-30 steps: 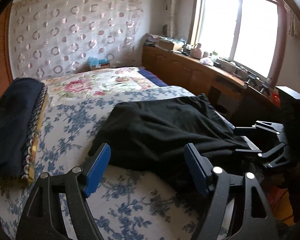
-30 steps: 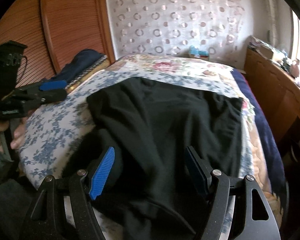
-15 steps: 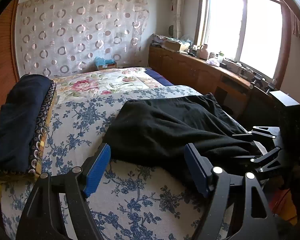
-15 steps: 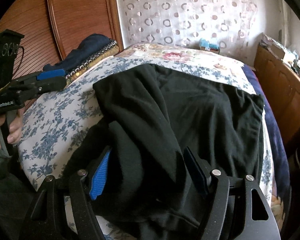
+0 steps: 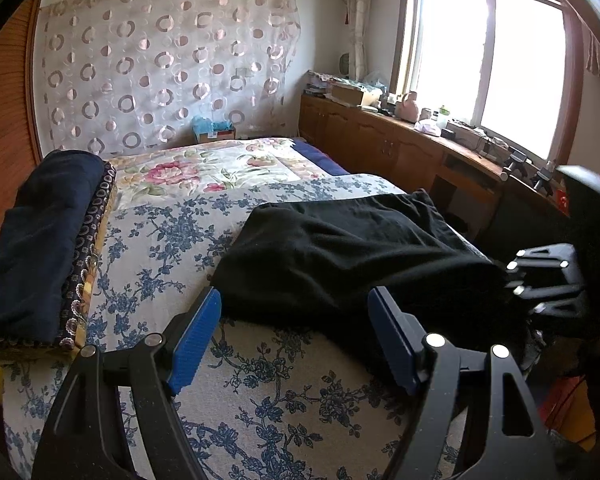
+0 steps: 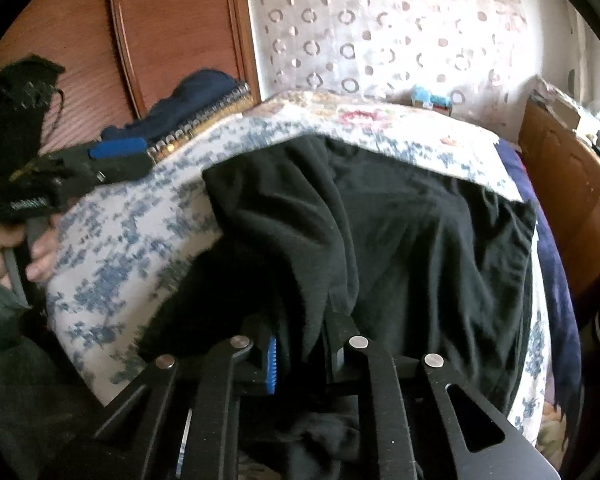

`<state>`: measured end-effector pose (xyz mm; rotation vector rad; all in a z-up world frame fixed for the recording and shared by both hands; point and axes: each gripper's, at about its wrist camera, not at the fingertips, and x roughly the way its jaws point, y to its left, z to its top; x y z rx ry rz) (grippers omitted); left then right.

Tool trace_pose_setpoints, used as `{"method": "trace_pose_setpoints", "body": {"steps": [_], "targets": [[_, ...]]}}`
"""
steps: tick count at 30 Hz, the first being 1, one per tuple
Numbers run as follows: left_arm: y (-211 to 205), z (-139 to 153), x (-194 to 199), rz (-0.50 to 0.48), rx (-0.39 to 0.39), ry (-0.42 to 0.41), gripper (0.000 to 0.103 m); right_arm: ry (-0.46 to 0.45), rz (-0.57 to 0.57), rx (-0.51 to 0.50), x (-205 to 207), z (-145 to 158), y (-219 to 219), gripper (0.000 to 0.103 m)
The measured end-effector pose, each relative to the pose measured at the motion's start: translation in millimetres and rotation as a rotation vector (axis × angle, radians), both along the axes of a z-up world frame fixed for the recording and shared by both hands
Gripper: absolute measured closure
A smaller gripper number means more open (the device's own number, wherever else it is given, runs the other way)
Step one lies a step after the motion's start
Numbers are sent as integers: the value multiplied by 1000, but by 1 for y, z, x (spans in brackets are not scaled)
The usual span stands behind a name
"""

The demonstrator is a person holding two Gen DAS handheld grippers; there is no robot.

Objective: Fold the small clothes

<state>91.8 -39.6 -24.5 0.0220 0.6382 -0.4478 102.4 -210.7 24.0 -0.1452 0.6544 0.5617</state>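
Note:
A black garment [image 5: 340, 256] lies spread on the floral bedspread [image 5: 172, 232], its near edge bunched at the foot of the bed; it also shows in the right wrist view [image 6: 420, 248]. My left gripper [image 5: 296, 336] is open and empty, hovering above the bed just short of the garment's left corner. My right gripper [image 6: 304, 356] is shut on a fold of the garment's near edge. The right gripper also shows at the far right of the left wrist view [image 5: 540, 280]. The left gripper also shows at the left of the right wrist view [image 6: 116, 156].
A folded dark blue blanket [image 5: 40, 232] lies along the bed's left side. A wooden cabinet [image 5: 400, 148] with clutter runs under the window on the right. A patterned curtain [image 5: 160, 68] hangs behind the bed. Wooden wardrobe doors [image 6: 160, 40] stand at the left.
My right gripper has closed from open onto the garment's near edge, pulling the cloth into a ridge. My left gripper stays open and has drifted slightly back from the garment.

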Motion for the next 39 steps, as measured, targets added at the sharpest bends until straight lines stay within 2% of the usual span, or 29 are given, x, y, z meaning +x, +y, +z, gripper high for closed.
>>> {"method": "trace_pose_setpoints", "body": {"steps": [7, 11, 15, 18, 19, 21, 23, 24, 25, 32, 39], "targets": [[-1, 1, -2, -1, -1, -1, 26, -92, -11, 79, -25, 34, -15, 89], [-1, 3, -3, -5, -2, -6, 26, -117, -53, 59, -41, 40, -32, 88], [-3, 6, -4, -7, -14, -12, 26, -72, -137, 14, -47, 25, -61, 88], [-9, 7, -4, -13, -8, -13, 26, 12, -182, -16, -46, -1, -80, 88], [-10, 7, -5, -15, -6, -14, 26, 38, -202, -31, -46, -12, -84, 84], [-12, 7, -6, -15, -3, -18, 26, 73, -217, -52, -46, -25, -88, 82], [-12, 8, -7, -13, -5, -21, 26, 84, -228, -78, -47, -31, -89, 71], [-12, 8, -7, -13, -6, -24, 26, 78, -239, -88, -47, -29, -89, 61], [-12, 9, -7, -11, -6, -26, 26, 68, -244, -88, -49, -26, -90, 58], [-6, 13, -9, 11, -11, -48, 26, -27, -209, -52, -51, 10, -84, 50], [4, 14, -9, 45, 4, -69, 26, -85, -154, -31, -28, 18, -50, 49]]}}
